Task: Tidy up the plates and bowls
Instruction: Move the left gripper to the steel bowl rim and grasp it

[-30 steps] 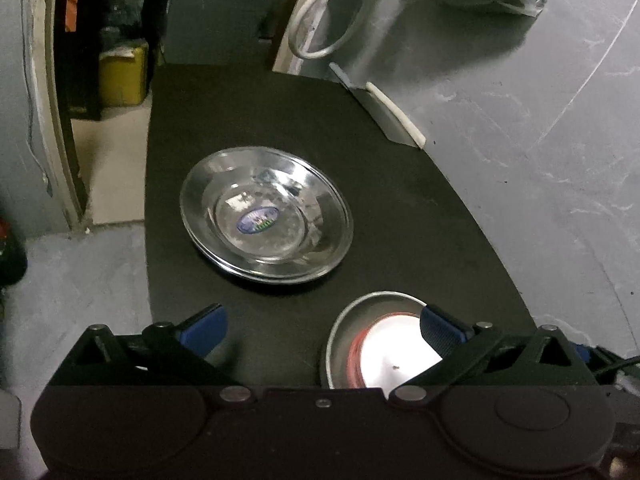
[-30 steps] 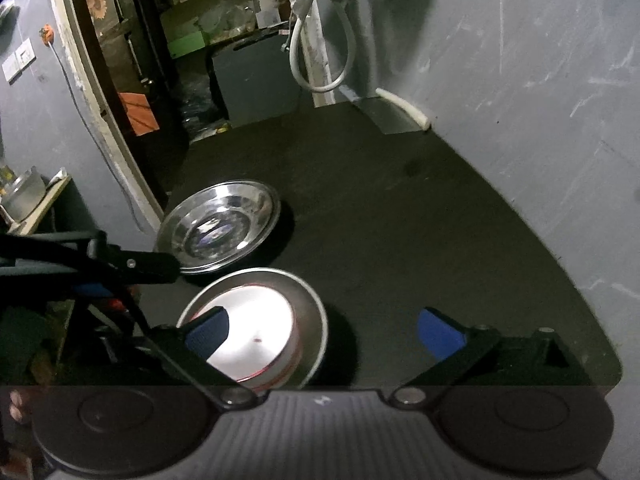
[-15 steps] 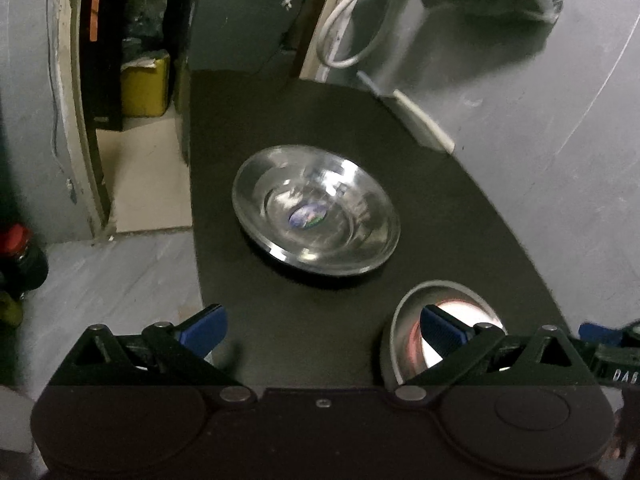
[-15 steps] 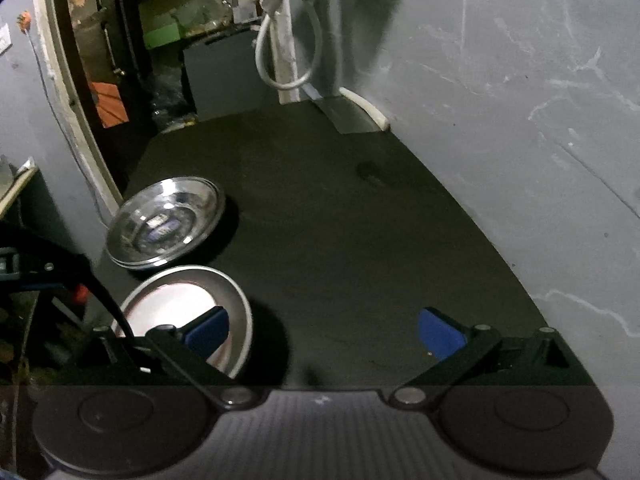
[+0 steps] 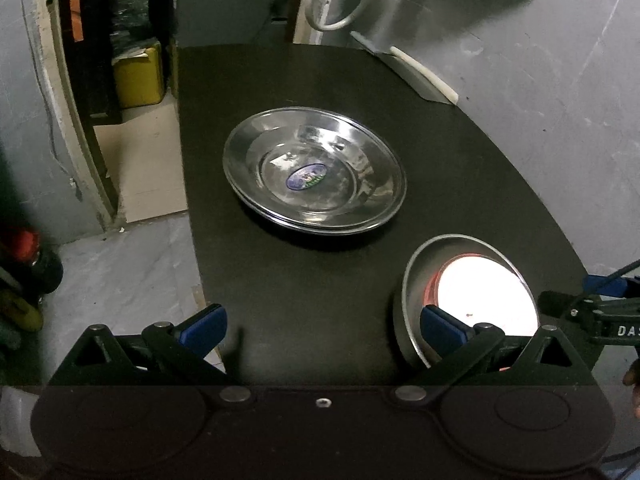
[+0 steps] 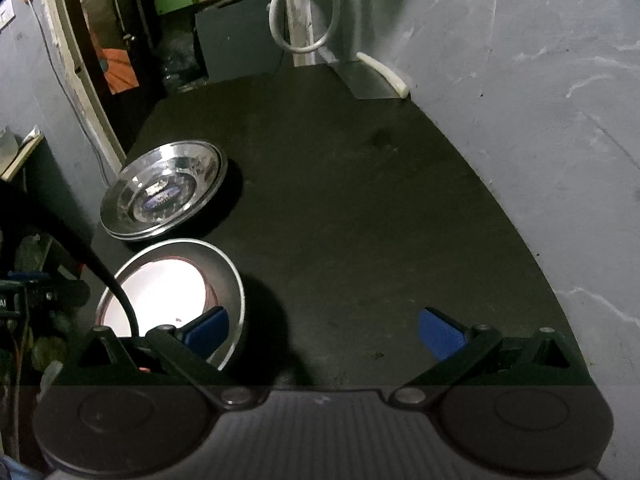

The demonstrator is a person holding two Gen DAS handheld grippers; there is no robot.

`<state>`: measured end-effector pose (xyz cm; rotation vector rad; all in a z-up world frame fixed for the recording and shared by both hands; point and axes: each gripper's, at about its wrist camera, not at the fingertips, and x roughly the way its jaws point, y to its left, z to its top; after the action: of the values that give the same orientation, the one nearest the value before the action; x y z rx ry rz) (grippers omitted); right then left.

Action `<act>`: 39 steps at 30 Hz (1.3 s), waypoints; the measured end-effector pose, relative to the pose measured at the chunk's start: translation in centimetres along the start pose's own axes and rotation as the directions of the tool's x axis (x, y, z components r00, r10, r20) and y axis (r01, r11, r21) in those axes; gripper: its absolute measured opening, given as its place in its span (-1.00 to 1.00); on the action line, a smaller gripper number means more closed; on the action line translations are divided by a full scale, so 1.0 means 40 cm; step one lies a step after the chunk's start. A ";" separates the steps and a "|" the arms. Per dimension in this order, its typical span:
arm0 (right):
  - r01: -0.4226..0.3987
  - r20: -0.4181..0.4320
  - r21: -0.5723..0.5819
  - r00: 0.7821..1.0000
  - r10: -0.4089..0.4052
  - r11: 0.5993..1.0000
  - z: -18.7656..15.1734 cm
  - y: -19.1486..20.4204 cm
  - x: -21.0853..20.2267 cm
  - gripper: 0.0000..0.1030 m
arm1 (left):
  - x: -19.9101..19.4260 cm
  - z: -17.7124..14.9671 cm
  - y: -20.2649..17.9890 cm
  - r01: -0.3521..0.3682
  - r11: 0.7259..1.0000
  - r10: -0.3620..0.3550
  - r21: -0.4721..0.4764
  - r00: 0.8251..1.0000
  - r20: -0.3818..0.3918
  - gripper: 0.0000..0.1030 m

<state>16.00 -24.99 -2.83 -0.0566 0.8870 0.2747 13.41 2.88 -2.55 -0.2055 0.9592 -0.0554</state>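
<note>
A stack of shiny steel plates [image 5: 316, 172] with a blue sticker in the middle rests on the black tabletop [image 5: 460, 168]. Nearer, to its right, stands a steel bowl [image 5: 472, 276] with a bright white inside and a red ring. My left gripper [image 5: 320, 326] is open above the table's near edge, its right finger over the bowl's near rim. In the right wrist view the plates [image 6: 162, 196] lie far left and the bowl [image 6: 176, 292] near left. My right gripper [image 6: 322, 332] is open, empty, with its left finger over the bowl's right rim.
A grey wall [image 5: 540, 60] runs along the table's right side. A white stick on a grey wedge [image 5: 424, 76] lies at the far right corner, with a looped hose [image 5: 332, 8] behind. The floor drops off left, with a yellow container [image 5: 138, 72] in a doorway.
Both views have shifted: the plates and bowl sit further right in the left wrist view and in the right wrist view. Both grippers stay open.
</note>
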 end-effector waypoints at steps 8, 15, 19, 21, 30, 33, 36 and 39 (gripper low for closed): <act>-0.004 -0.038 -0.016 0.999 0.003 1.000 0.001 -0.004 0.025 1.00 | 0.011 0.002 -0.012 -0.015 1.000 0.015 0.020 1.000 -0.019 0.99; -0.029 -0.050 -0.026 0.998 0.028 0.999 0.001 -0.005 0.033 1.00 | 0.021 0.005 -0.023 -0.019 0.999 0.020 0.030 0.999 -0.025 0.99; -0.038 -0.052 -0.025 0.998 0.036 0.999 0.002 -0.009 0.034 1.00 | 0.022 0.005 -0.027 -0.021 0.999 0.022 0.033 0.999 -0.028 0.99; -0.041 -0.053 -0.025 0.998 0.040 0.999 0.002 -0.009 0.035 1.00 | 0.026 0.005 -0.030 -0.024 0.999 0.025 0.038 0.999 -0.030 0.99; -0.067 -0.070 -0.032 0.995 0.065 0.997 0.002 -0.010 0.045 1.00 | 0.037 0.007 -0.041 -0.042 0.997 0.044 0.058 0.998 -0.039 0.99; -0.072 -0.083 -0.049 0.994 0.068 0.996 0.001 -0.003 0.052 1.00 | 0.037 0.008 -0.040 -0.043 0.998 0.045 0.055 0.998 -0.039 0.99; -0.075 -0.093 -0.061 0.993 0.069 0.995 -0.001 0.004 0.058 1.00 | 0.035 0.007 -0.046 -0.051 0.996 0.054 0.070 0.998 -0.033 0.99; -0.075 -0.100 -0.065 0.993 0.068 0.995 -0.002 0.008 0.066 1.00 | 0.033 0.006 -0.049 -0.057 0.995 0.060 0.081 0.998 -0.027 0.99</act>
<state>17.42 -24.15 -4.90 -0.1027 0.9784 0.3719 14.43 0.80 -3.08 -0.1025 0.9902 -0.0432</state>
